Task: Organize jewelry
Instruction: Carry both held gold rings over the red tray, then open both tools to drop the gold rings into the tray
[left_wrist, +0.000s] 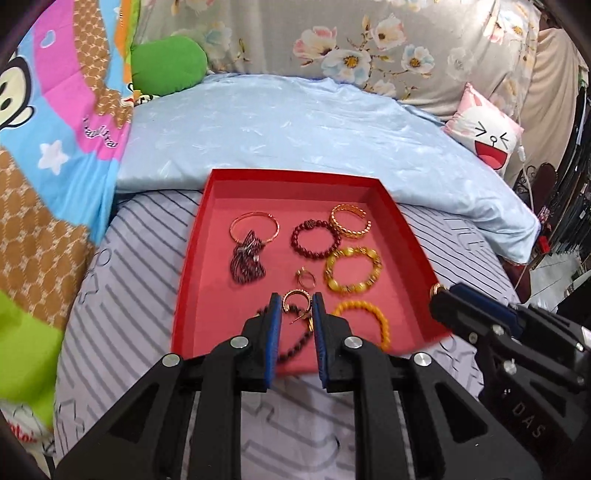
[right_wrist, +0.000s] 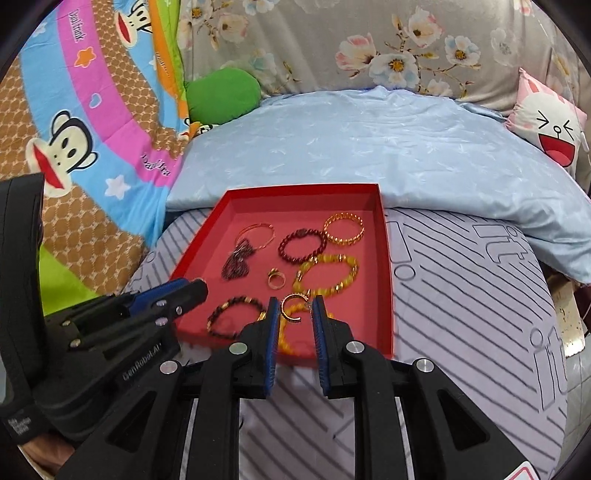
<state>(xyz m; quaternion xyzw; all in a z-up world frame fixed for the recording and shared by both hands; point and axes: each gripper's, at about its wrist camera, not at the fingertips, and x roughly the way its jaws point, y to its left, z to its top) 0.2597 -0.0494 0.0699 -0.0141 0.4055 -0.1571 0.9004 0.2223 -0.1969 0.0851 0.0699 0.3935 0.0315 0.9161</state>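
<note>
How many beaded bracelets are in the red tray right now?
4. Dark red bracelet at the back centre; amber bracelet right of centre; orange bracelet front right; dark brown bracelet front left, partly behind the left gripper's jaws. The dark heap may hide more.

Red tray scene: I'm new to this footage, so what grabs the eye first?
The red tray on the striped bedsheet stands out, a chunky yellow bracelet among its jewelry. Up close, the left gripper pinches a gold hoop, and the right gripper pinches a second hoop.
</note>
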